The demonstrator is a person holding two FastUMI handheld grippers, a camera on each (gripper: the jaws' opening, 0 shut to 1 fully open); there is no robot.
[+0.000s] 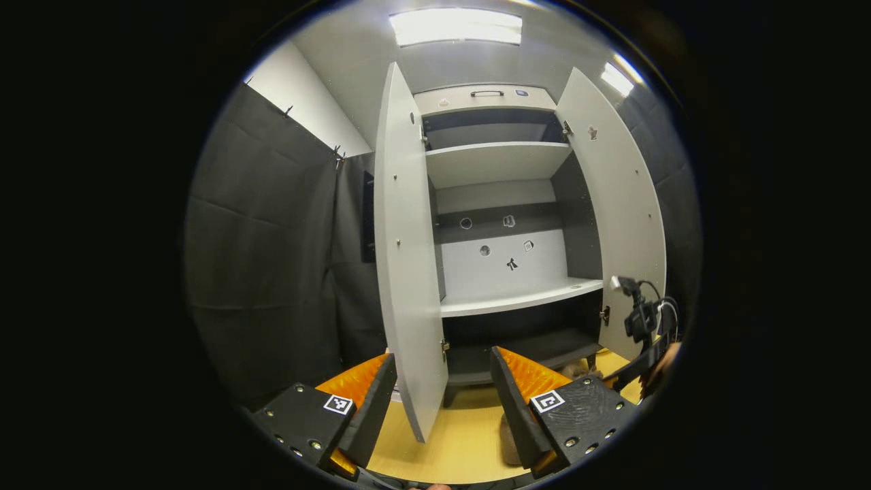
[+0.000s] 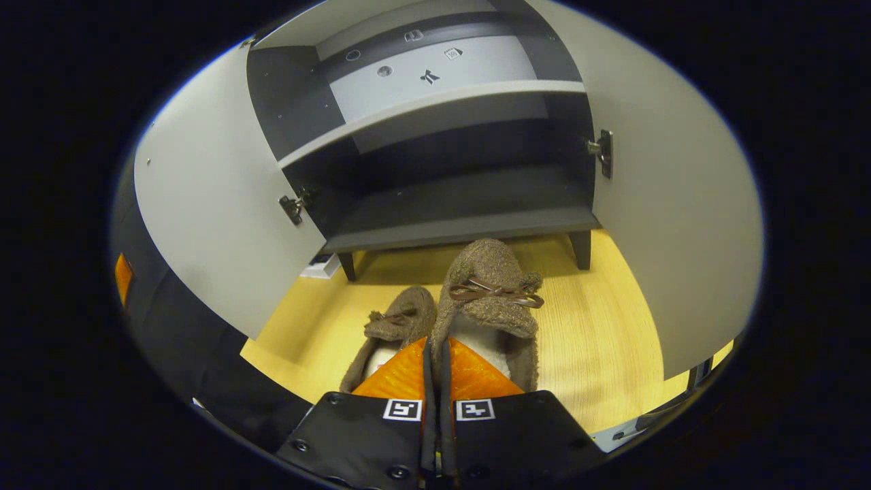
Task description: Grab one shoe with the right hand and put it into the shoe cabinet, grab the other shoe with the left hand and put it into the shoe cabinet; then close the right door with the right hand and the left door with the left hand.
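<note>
Two brown fuzzy slippers with bow laces lie in front of the open shoe cabinet (image 2: 463,204). In the right gripper view my right gripper (image 2: 435,350) is shut on the rim of the nearer, right-hand shoe (image 2: 490,299), whose toe points at the bottom shelf. The other shoe (image 2: 401,323) rests on the yellow floor just to its left. In the left gripper view my left gripper (image 1: 442,408) stands open and holds nothing, with the edge of the left door (image 1: 408,286) between its fingers. The right gripper (image 1: 639,323) shows low at the right, with a bit of brown shoe (image 1: 577,368) beside it.
Both grey doors stand wide open, the left door (image 2: 211,190) and the right door (image 2: 667,204). The cabinet has a dark bottom shelf, a light middle shelf (image 1: 517,299) and an upper shelf (image 1: 493,160). Black cloth (image 1: 265,258) hangs at the left. The floor (image 2: 599,320) is yellow wood.
</note>
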